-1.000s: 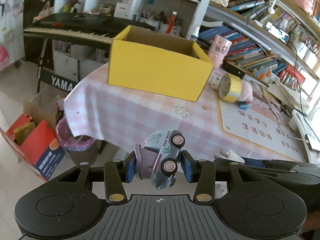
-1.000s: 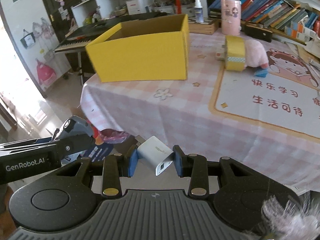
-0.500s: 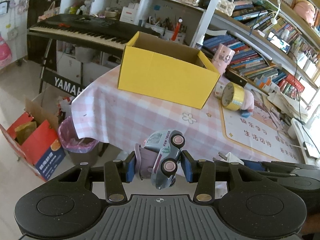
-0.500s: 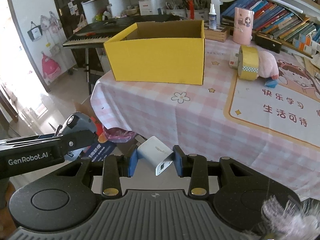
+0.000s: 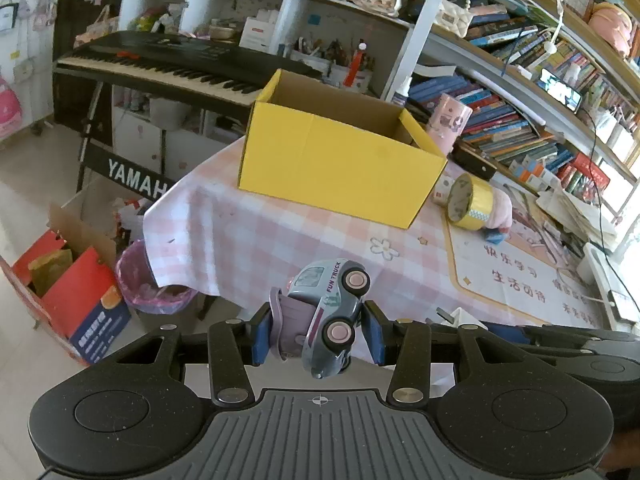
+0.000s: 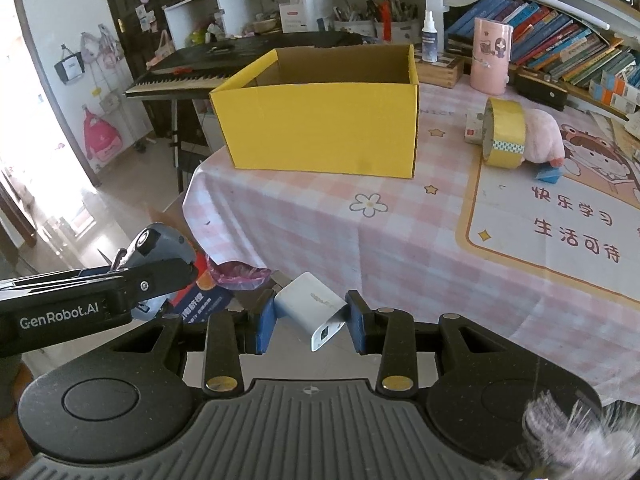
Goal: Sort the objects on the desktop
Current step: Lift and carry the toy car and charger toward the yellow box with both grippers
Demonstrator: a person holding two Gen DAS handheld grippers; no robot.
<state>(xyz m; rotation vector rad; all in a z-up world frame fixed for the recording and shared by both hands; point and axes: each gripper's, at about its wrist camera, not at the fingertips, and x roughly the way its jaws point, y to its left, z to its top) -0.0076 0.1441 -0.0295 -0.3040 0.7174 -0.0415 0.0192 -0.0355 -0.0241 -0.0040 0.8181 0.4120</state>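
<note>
1. Left gripper (image 5: 318,330): clamped on toy car (image 5: 326,316), tipped on its side, wheels facing the camera.
2. Right gripper (image 6: 310,322): pinching white charger (image 6: 310,310), skewed between the pads.
3. Both held off the near table (image 6: 400,240) edge, side by side.
4. Yellow box (image 6: 320,128): open-topped, ahead and above both loads, well apart, long side facing; likely drop target.
5. Neither hand clearly nearer.
</note>
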